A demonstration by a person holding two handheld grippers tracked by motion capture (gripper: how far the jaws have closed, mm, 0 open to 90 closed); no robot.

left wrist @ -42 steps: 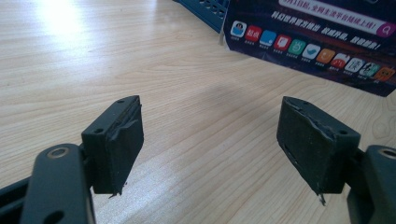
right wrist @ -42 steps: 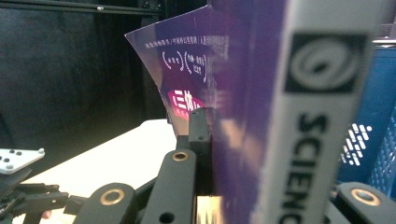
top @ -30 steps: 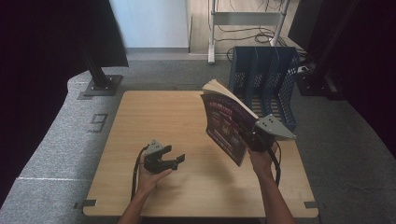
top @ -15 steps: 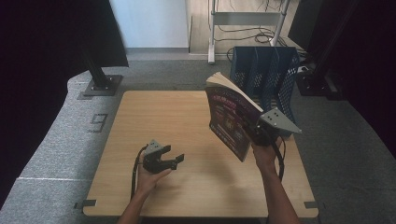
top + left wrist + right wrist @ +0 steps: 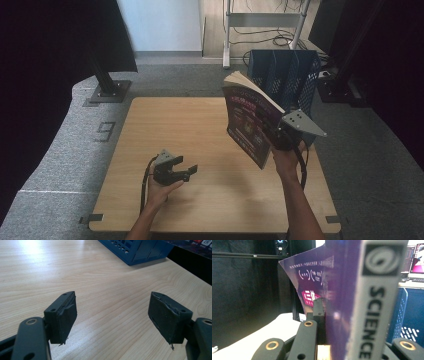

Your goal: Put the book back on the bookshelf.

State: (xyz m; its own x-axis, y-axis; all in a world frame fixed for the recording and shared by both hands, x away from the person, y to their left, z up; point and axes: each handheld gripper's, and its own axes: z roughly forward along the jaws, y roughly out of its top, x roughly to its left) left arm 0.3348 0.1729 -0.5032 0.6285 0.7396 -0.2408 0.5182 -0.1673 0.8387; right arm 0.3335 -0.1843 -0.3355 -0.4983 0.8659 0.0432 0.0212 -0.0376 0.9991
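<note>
Your right gripper [image 5: 280, 137] has its jaws pinched on the book [image 5: 250, 120], gripping it near the spine at the lower corner. In the right gripper view the book [image 5: 342, 297] stands between the two black jaws, its purple cover to one side and the pale spine with the word SCIENCE facing the camera. From above, the book is held up off the table [image 5: 200, 135], tilted, with its page edges at the top and the dark purple cover facing your left. It hangs over the right part of the table, just in front of the blue rack [image 5: 287, 75], which stands at the far right corner; whether book and rack touch I cannot tell. Your left gripper [image 5: 180, 172] sits low over the near left part of the table, well apart from the book, held in your left hand [image 5: 160, 192]. In the left gripper view its jaws are spread wide with bare wood between the pads [image 5: 63, 315], and nothing is in them. That view also shows the rack [image 5: 135, 250] farther off, at the top, and a strip of the book's cover in the top right corner.
</note>
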